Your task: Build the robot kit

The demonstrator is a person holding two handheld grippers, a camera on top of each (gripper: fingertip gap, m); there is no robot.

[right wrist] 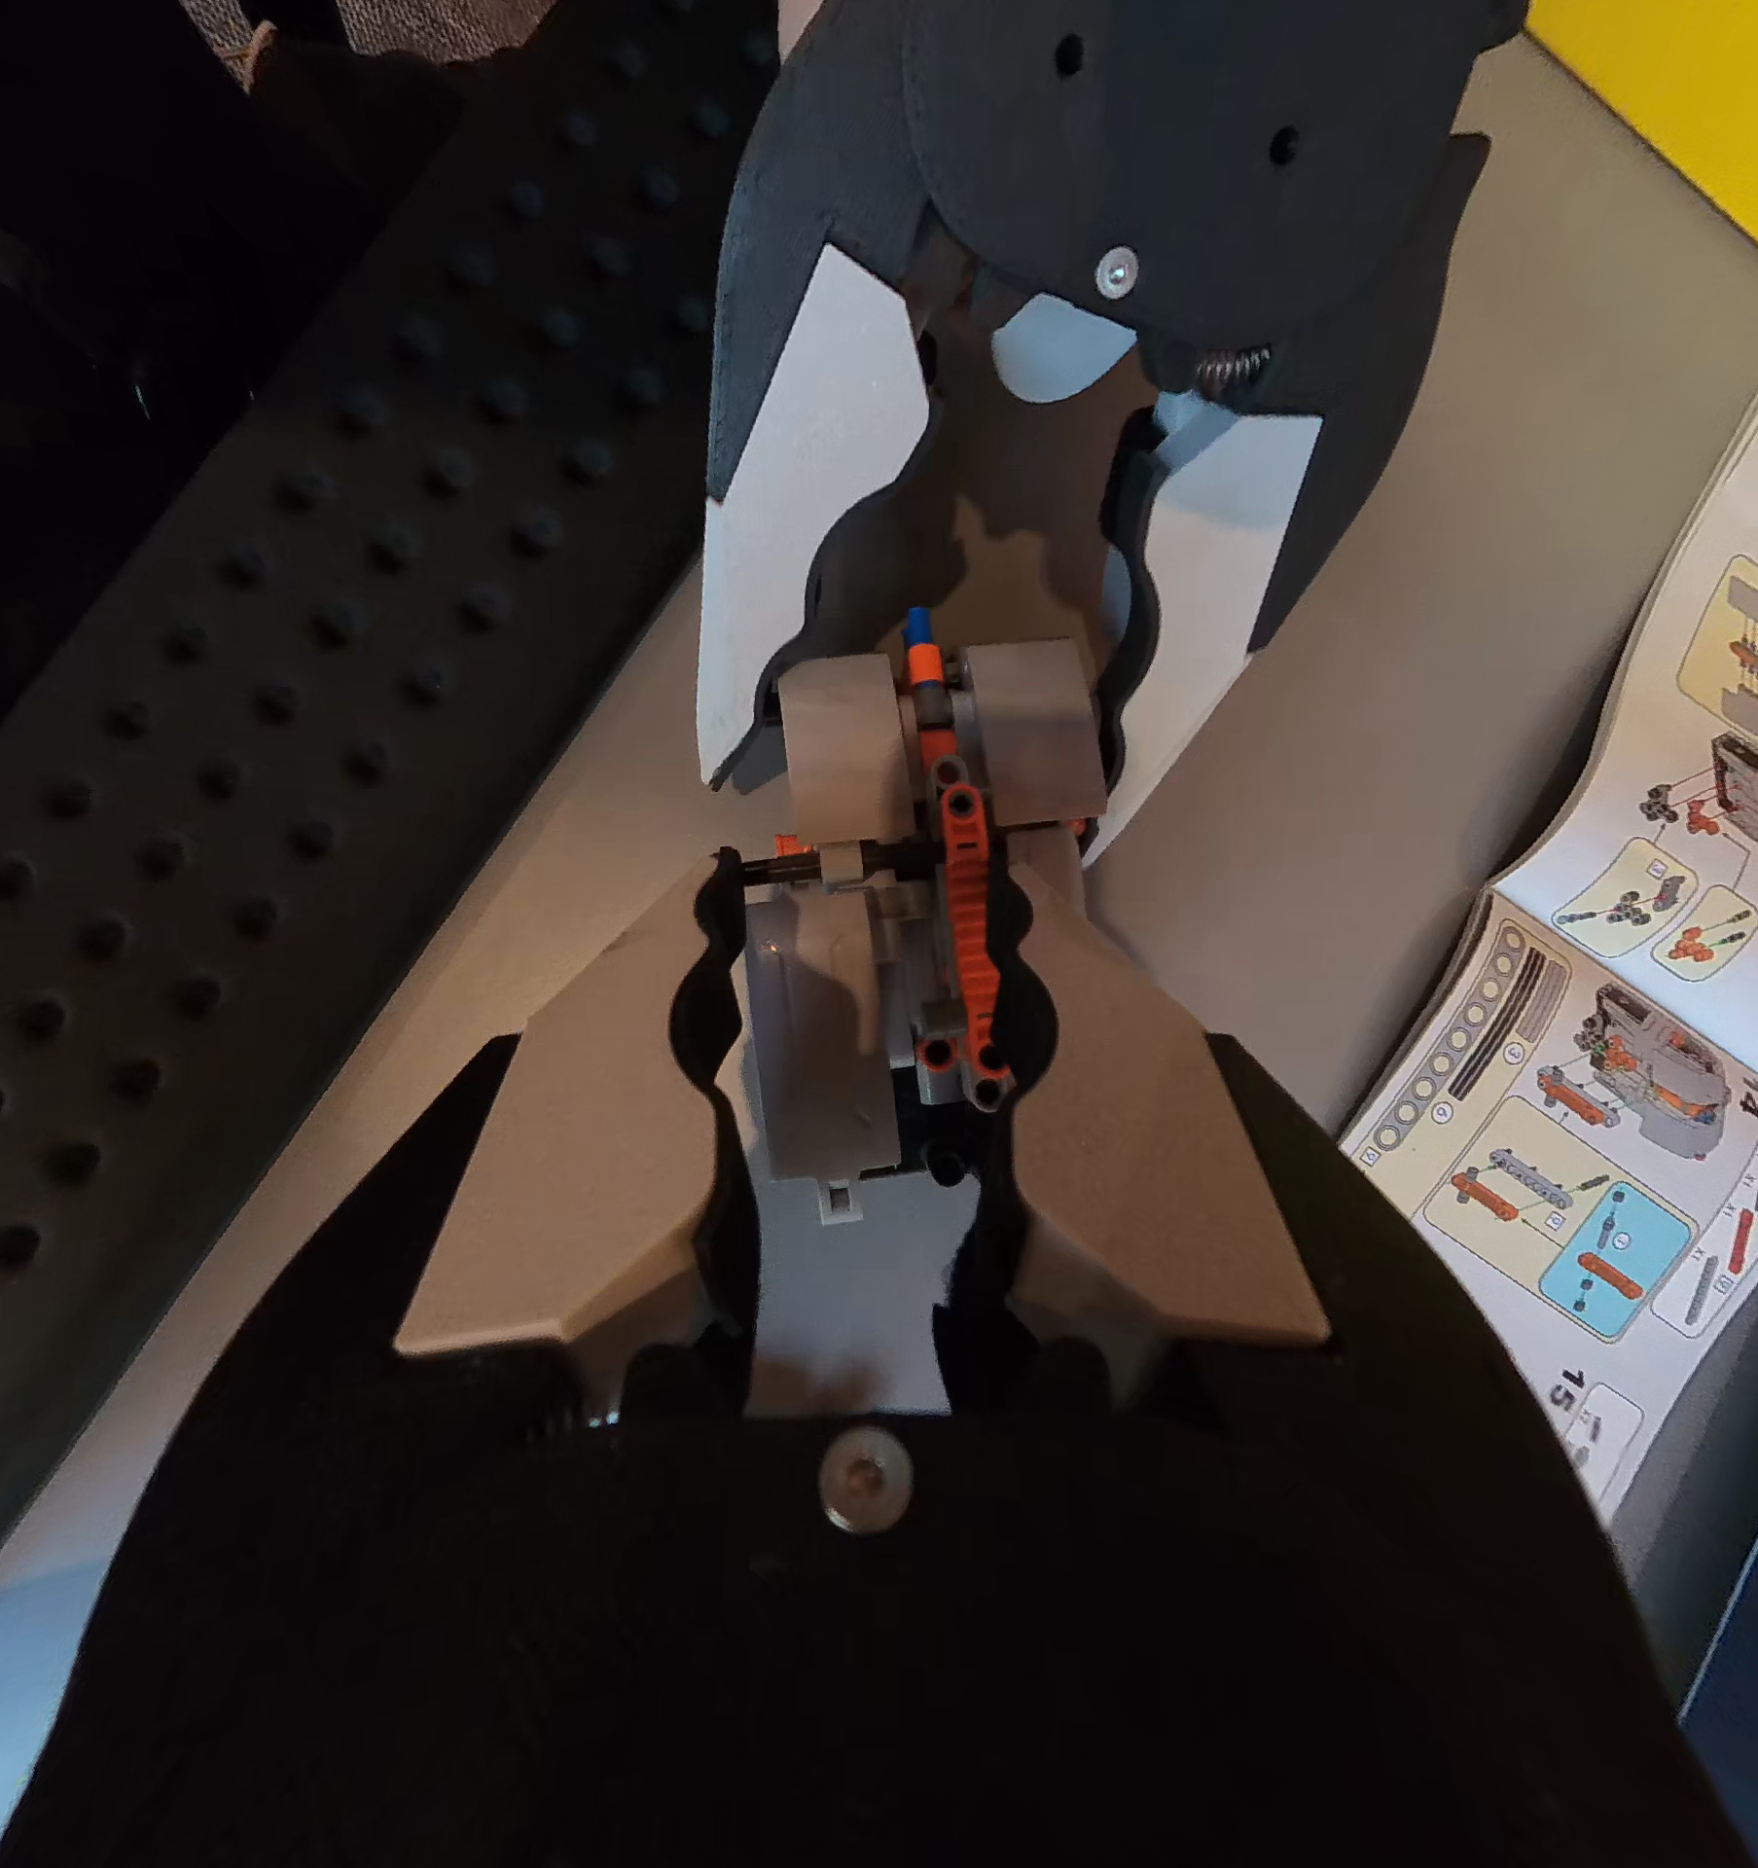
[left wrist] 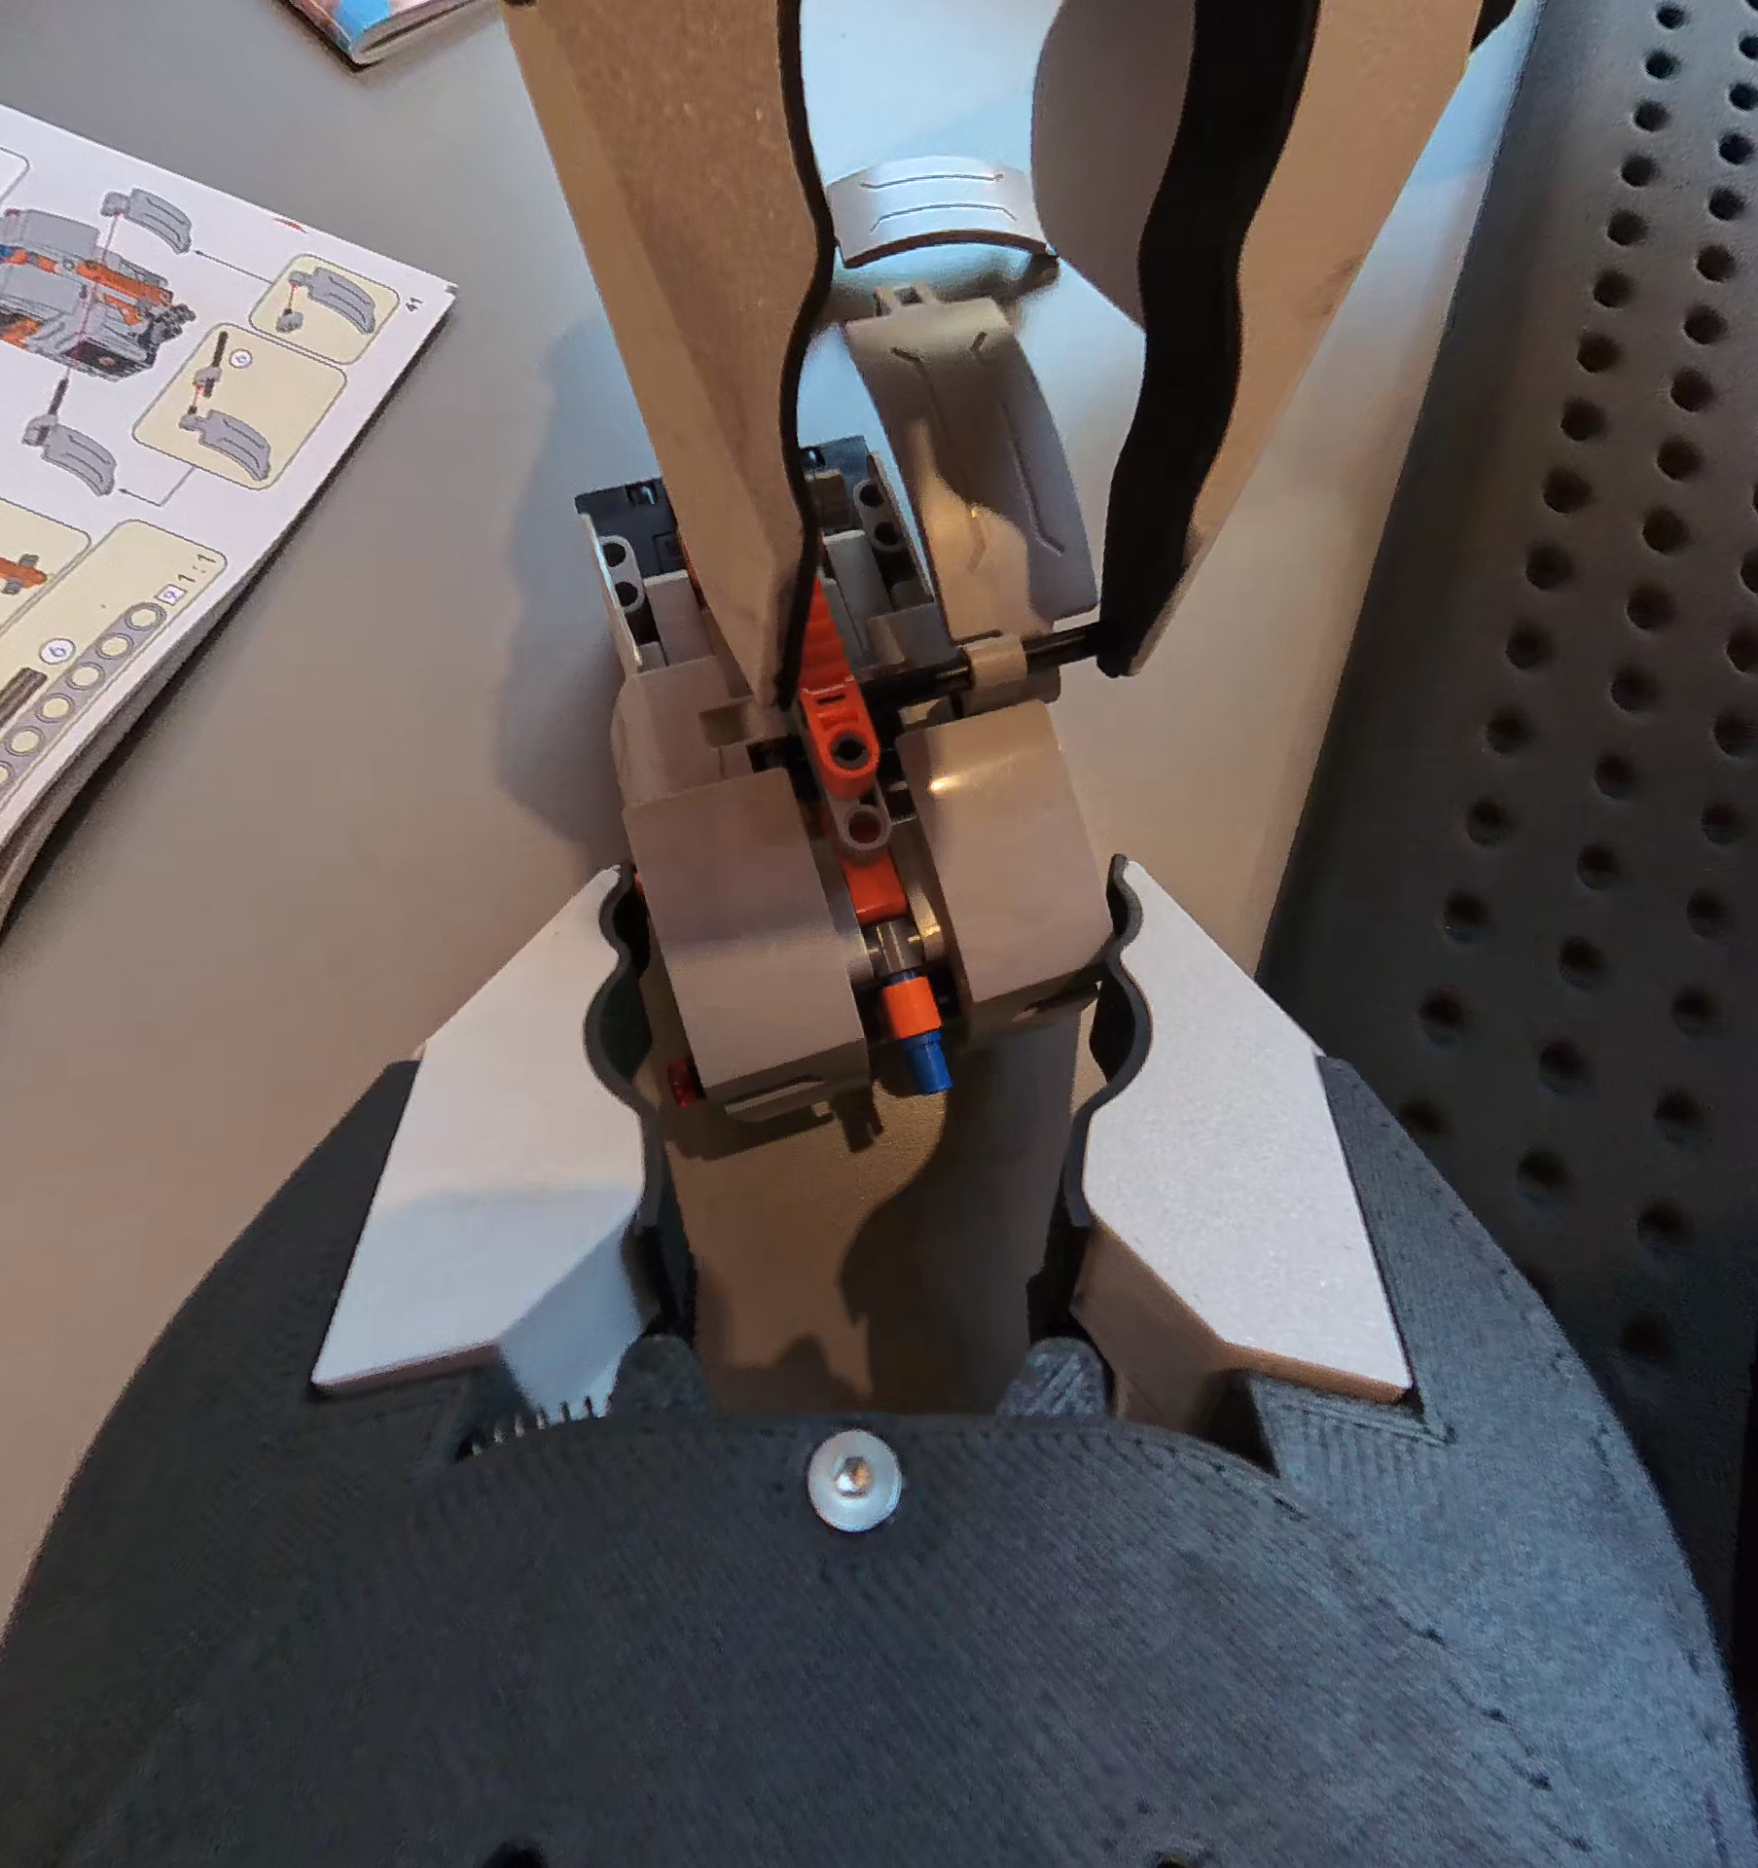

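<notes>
Grey plastic, smooth and rounded, laced with orange and black: toy-brick model (left wrist: 753, 910) (right wrist: 824, 1061), gripped from both ends over the matte grey table (left wrist: 349, 960); resting or lifted, could not tell. Near end in the left wrist view clamped by the left gripper (left wrist: 864, 970) (right wrist: 915, 728), wavy black pads narrowed onto two curved grey shells, with a blue-tipped orange pin (left wrist: 910, 1021) poking out between them. Far end taken by the right gripper (left wrist: 945, 667) (right wrist: 869, 960), closed in on the model, one pad tip touching the end of a thin black axle (left wrist: 1056, 647), the other laid against an orange toothed beam (right wrist: 971, 910). Coarse, layered black print on both gripper bodies, pale flat finger plates.

Left of the model in that view, well apart: open instruction booklet (left wrist: 147, 455) (right wrist: 1562, 1112), pages slightly curled. Right, close by: dark panel (left wrist: 1562, 809) (right wrist: 298, 708), rough and dotted with round holes.
</notes>
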